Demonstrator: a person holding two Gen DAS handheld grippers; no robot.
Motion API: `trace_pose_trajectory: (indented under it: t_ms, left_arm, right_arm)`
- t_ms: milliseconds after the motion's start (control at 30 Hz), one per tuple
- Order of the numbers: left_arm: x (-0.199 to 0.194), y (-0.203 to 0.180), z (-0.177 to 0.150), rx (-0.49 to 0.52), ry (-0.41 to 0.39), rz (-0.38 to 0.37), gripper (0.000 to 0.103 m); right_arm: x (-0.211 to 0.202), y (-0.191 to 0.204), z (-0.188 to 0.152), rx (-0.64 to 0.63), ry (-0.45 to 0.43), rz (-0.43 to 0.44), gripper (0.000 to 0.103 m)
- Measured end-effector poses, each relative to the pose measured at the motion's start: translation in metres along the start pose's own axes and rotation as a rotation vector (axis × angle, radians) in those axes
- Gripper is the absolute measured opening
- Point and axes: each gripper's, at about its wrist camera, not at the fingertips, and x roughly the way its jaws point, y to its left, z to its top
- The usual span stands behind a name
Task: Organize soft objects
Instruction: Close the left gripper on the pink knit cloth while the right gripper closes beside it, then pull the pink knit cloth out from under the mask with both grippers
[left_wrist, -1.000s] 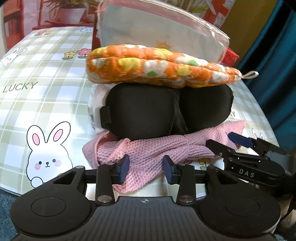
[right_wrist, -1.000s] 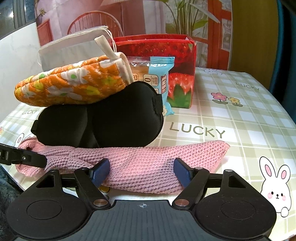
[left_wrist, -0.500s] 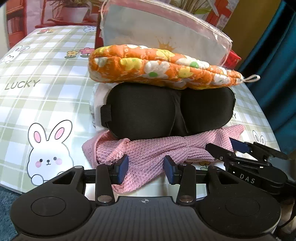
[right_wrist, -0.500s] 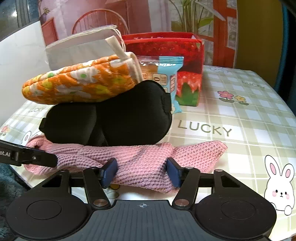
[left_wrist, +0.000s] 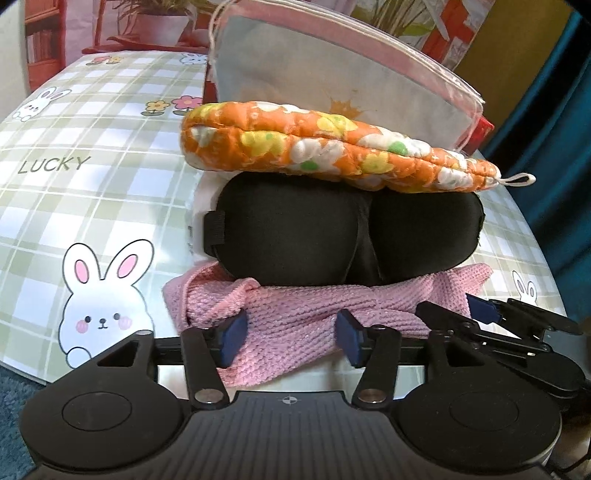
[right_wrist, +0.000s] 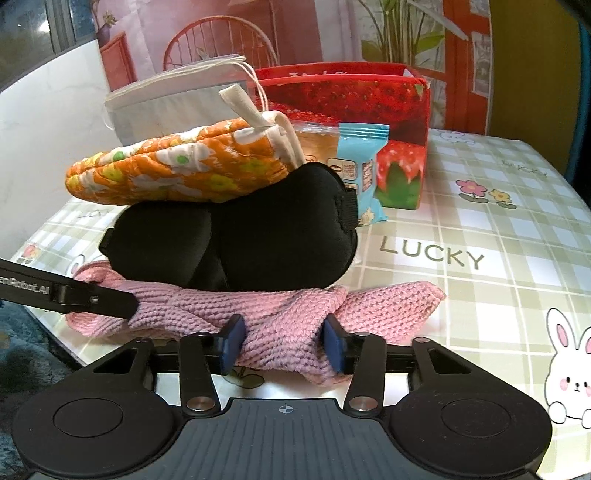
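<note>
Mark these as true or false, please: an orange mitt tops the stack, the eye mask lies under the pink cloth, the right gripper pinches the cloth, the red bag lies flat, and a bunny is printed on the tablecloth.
1. An orange mitt tops the stack. True.
2. The eye mask lies under the pink cloth. False: it rests on the cloth.
3. The right gripper pinches the cloth. True: cloth bunches between its pads.
4. The red bag lies flat. False: it stands upright.
5. A bunny is printed on the tablecloth. True.
</note>
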Motion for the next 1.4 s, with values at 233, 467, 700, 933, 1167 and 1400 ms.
trace_pose_trajectory:
  t_ms: [233,467,700,933,1167,1400]
  left_arm:
    - [0.006,-0.011,-0.003,0.04,-0.002,-0.009,0.072]
    - [0.002,-0.001,-0.003,0.017,-0.017,-0.01,0.058]
    - [-0.002,0.01,-0.003,-0.006,-0.041,-0.032,0.022]
    - [-0.006,0.011,-0.004,-0.009,-0.049,-0.04,0.018]
    - [-0.004,0.009,-0.005,-0.017,-0.048,-0.04,0.018]
    - [-0.003,0.01,-0.006,-0.022,-0.051,-0.045,0.018]
  right_arm:
    - [0.0,0.002,0.0,-0.004,0.002,0.023,0.033]
    - [0.0,0.001,0.0,-0.004,0.001,0.037,0.032]
    - [0.0,0.003,0.0,-0.008,0.0,0.043,0.03]
    - [-0.003,0.003,0.0,-0.007,-0.008,0.057,0.025]
    - [-0.004,0.005,0.001,-0.014,-0.011,0.064,0.025]
    - [-0.002,0.004,0.0,-0.001,-0.009,0.068,0.025]
